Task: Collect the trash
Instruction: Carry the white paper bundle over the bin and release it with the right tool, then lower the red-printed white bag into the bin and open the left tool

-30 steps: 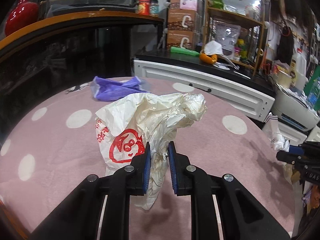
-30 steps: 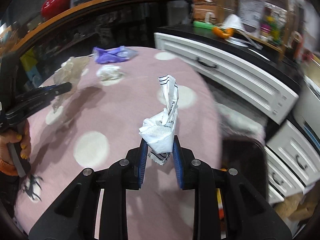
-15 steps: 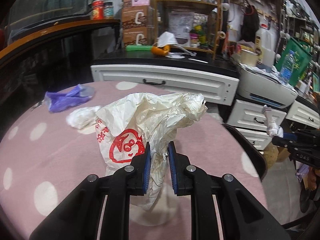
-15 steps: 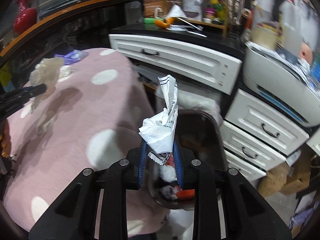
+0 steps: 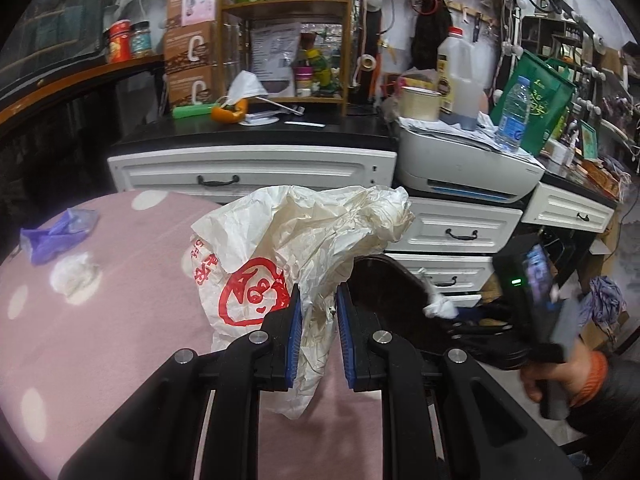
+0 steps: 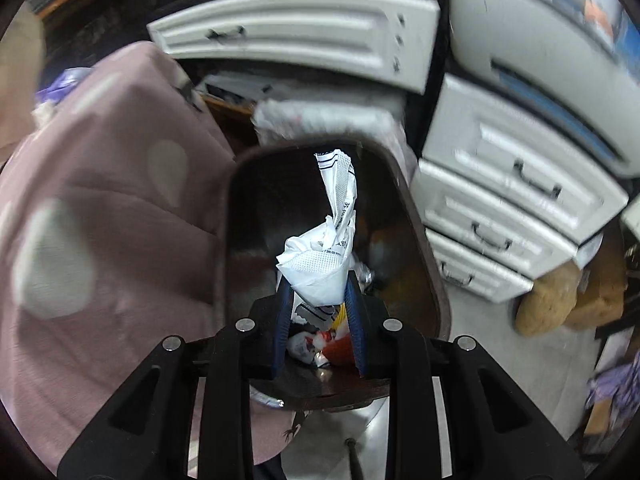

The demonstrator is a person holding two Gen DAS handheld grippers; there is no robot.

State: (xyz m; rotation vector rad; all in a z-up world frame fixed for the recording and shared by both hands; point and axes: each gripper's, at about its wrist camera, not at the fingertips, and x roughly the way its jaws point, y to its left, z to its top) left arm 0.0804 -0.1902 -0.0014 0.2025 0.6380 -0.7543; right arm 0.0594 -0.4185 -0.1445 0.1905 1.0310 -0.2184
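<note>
Our right claw (image 6: 318,304) hangs over the bin (image 6: 424,240), jaws opening around the wrapper (image 6: 320,272). Our left claw (image 5: 316,336) pinches the bag (image 5: 288,248). On the table (image 5: 100,340) glove (image 5: 52,236) and tissue (image 5: 76,274) remain.

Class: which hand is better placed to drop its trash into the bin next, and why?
Right. The right gripper holds its wrapper over the open bin, jaws opening; the left gripper holds its bag over the table.
</note>
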